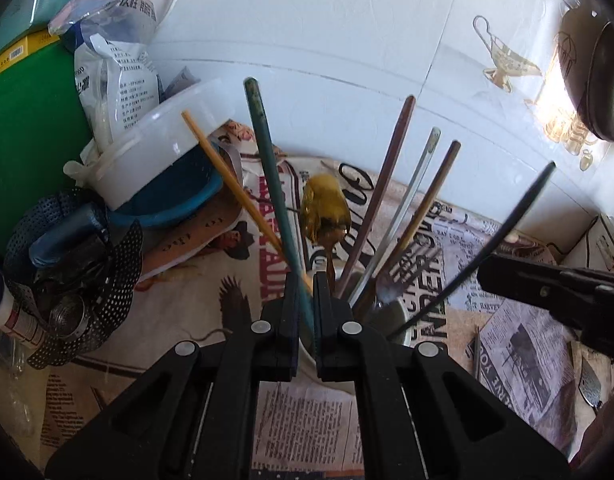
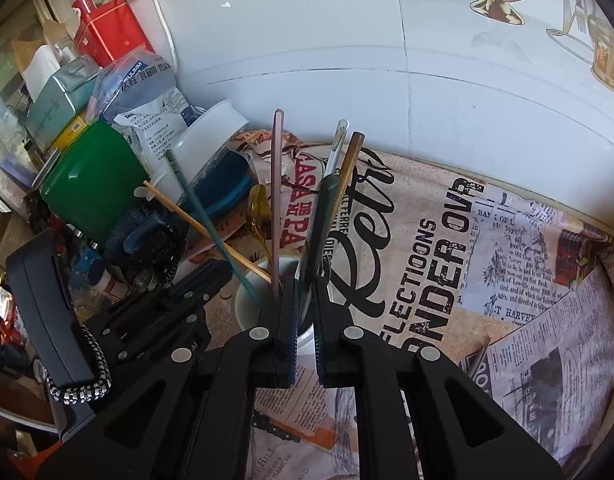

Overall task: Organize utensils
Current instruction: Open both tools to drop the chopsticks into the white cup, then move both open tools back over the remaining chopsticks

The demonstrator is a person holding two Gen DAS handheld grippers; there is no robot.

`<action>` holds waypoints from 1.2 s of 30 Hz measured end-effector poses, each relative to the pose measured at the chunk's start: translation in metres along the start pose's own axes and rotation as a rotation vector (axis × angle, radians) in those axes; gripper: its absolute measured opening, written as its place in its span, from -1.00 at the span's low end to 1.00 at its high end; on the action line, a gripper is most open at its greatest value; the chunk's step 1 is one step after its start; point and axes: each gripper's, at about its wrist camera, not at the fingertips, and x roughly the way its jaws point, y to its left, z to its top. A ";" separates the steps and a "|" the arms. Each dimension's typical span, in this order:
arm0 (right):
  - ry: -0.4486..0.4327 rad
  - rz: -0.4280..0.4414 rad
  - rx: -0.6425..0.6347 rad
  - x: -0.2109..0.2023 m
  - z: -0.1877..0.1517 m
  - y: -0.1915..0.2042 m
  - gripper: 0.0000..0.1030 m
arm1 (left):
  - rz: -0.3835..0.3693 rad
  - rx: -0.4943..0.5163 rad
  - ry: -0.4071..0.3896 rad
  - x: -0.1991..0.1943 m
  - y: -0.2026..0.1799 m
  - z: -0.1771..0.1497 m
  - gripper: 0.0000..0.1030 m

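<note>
At the centre of the newsprint-patterned table cover stands a white cup, the holder for the utensils, and both grippers are working at its mouth; the left gripper has its jaws narrowed on a teal chopstick that slants up toward eleven o'clock, its lower end inside the cup, while the right gripper is pinched on a dark green-black chopstick rising toward twelve o'clock, tip likewise down in the cup. The step in hand looks like seating these two sticks among the rest; the next move likely calls for letting each go without tipping the cup or disturbing its neighbours (the cup is crowded). In it already: a gold spoon bowl-up, a yellow chopstick leaning toward ten o'clock, a brown chopstick, a pale one and a bamboo-toned one. At five o'clock in the right wrist view a few loose metal pieces lie flat on the cover, apparently unsorted.
</note>
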 end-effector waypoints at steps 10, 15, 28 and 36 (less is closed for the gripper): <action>-0.055 -0.034 -0.002 -0.037 -0.014 -0.004 -0.60 | 0.005 0.062 0.010 -0.033 -0.014 -0.005 -0.90; -0.087 -0.085 0.018 -0.057 -0.026 -0.016 -0.59 | -0.015 0.097 -0.022 -0.059 -0.027 -0.004 -0.75; -0.002 -0.230 0.212 -0.062 -0.085 -0.093 -0.53 | -0.041 0.180 -0.012 -0.081 -0.062 -0.018 0.33; 0.136 -0.233 0.316 -0.026 -0.130 -0.122 -0.53 | -0.028 0.214 0.126 -0.046 -0.072 -0.051 0.33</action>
